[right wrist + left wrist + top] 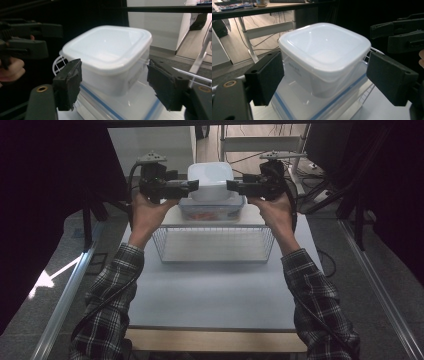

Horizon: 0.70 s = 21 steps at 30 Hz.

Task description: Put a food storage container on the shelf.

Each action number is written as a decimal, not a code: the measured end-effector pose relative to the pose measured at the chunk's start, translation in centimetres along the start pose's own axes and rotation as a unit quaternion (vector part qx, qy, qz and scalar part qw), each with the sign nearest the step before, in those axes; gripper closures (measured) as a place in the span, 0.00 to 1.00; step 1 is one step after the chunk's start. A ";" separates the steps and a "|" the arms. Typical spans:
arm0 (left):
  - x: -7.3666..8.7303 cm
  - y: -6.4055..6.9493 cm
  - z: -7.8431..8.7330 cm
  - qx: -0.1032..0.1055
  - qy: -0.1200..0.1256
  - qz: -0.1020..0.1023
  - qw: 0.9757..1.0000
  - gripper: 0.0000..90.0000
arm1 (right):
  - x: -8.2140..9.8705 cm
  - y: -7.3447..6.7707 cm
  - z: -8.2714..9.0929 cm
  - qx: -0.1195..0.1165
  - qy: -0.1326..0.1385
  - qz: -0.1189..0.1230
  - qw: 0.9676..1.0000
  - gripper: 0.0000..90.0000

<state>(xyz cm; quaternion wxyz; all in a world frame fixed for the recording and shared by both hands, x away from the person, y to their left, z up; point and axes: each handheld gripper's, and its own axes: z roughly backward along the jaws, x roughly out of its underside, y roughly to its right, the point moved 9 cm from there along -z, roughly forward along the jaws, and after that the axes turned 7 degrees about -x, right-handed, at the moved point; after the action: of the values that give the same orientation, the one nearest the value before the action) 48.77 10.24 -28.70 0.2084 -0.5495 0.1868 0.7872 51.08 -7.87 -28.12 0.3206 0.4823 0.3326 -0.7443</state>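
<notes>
Both grippers stand released, their jaws parted on either side of a white tub without pressing on it. The left gripper (325, 77) has flat, matte black block pads; its left pad (265, 78) sits just beside the tub wall, the right one apart from it. The right gripper (117, 83) has rougher, worn-edged black pads (68, 83), also flanking the tub. The white tub (324, 52) is square with rounded corners, of smooth, glossy translucent plastic, its lid on. It rests on top of a clear, blue-trimmed lidded box (117, 105). The high view adds red contents inside that box (212, 212), a white wire basket (215, 245) just in front of it on the pale table (210, 290), and plaid sleeves (112, 295).
</notes>
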 end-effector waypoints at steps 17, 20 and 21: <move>3.5 0.8 1.0 0.009 -0.016 -0.031 0.999 0.05 | 3.2 -0.1 0.9 -0.013 -0.016 0.022 1.000 0.19; 4.0 0.9 1.3 0.009 -0.015 -0.036 0.999 0.05 | 3.6 -0.2 0.9 -0.014 -0.019 0.023 0.999 0.18; 4.1 0.9 1.4 0.009 -0.014 -0.037 0.999 0.05 | 3.8 -0.3 1.0 -0.014 -0.020 0.026 0.999 0.18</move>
<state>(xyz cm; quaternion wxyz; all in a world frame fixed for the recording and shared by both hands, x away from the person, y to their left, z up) 45.91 10.67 -32.10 0.2450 -0.5431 0.1708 0.7848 49.11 -9.08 -31.32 0.3525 0.4713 0.3238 -0.7408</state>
